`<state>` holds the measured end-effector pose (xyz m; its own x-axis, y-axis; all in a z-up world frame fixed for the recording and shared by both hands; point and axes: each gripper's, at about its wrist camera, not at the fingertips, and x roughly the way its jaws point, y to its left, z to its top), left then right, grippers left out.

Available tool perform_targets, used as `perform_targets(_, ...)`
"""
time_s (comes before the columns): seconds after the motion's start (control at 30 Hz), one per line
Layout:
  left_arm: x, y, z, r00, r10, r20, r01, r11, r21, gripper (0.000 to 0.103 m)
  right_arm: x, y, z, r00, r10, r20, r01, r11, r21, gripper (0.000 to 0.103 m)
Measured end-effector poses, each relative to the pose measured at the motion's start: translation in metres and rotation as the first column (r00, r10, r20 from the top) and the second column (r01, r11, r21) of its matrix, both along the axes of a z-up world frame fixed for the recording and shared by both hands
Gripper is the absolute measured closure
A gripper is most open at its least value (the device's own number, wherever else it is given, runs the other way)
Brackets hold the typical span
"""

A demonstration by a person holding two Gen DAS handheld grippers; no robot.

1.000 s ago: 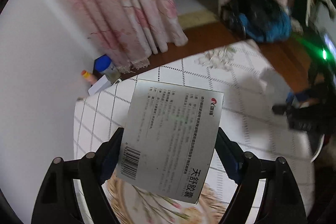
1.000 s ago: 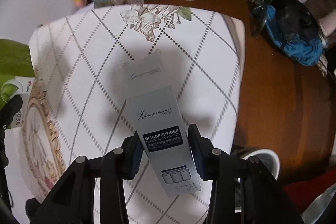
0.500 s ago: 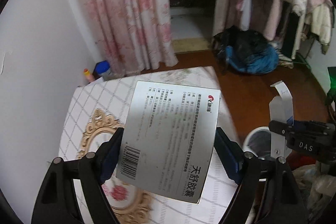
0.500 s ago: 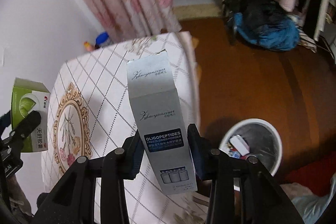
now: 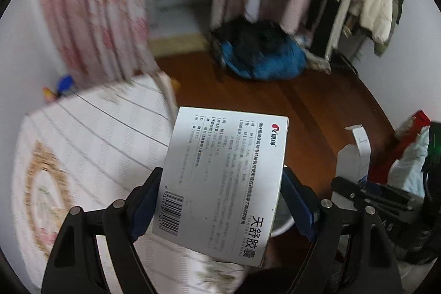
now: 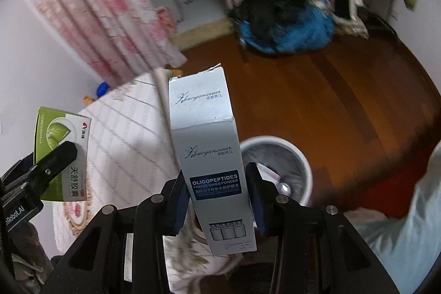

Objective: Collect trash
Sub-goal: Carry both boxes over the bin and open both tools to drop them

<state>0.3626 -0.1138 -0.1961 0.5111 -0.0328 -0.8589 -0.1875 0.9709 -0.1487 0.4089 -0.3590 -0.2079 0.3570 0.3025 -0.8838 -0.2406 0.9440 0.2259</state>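
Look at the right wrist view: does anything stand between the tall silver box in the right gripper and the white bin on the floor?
Nothing visible does. The right gripper grips the silver box, and the white bin stands open on the floor just past it, with some trash already inside.

You hold 2 boxes above the white trash bin point(image 6: 301, 164): a silver medicine box point(image 5: 223, 183) and a tall, open-flapped silver oligopeptides box point(image 6: 212, 156).
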Motion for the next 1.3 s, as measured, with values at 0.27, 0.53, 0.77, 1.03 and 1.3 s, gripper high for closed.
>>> perform_targets(0.27, 0.076, -0.045, -0.105, 0.962, -0.117, -0.248, 0.086, 0.988, -0.132, 0.021, 0.044, -0.063, -0.101, 0.972, -0.114, -0.206, 0.108, 0.993, -0.04, 0.063)
perform_targets(0.53, 0.11, -0.064, -0.17, 0.905, -0.156, -0.396, 0.082, 0.977, -0.196, 0.018, 0.073, -0.085, -0.178, 0.929, -0.148, -0.338, 0.131, 0.989, -0.071, 0.063)
perform_targets(0.77, 0.106, -0.066, -0.173, 0.897, -0.134, -0.422, 0.079, 0.986, -0.144, 0.001, 0.09, -0.073, -0.223, 0.899, -0.147, -0.412, 0.117, 0.988, -0.096, 0.062)
perform_targets(1.03, 0.079, -0.054, -0.138, 0.931, -0.067, -0.359, 0.057, 0.998, -0.038, 0.001, 0.082, -0.062, -0.217, 0.898, -0.14, -0.417, 0.095, 0.987, -0.129, 0.004)
perform_targets(1.3, 0.032, -0.045, -0.068, 0.967, -0.034, -0.253, 0.039, 0.999, 0.015, 0.001, 0.045, -0.068, -0.145, 0.932, -0.124, -0.342, 0.087, 0.989, -0.122, 0.003)
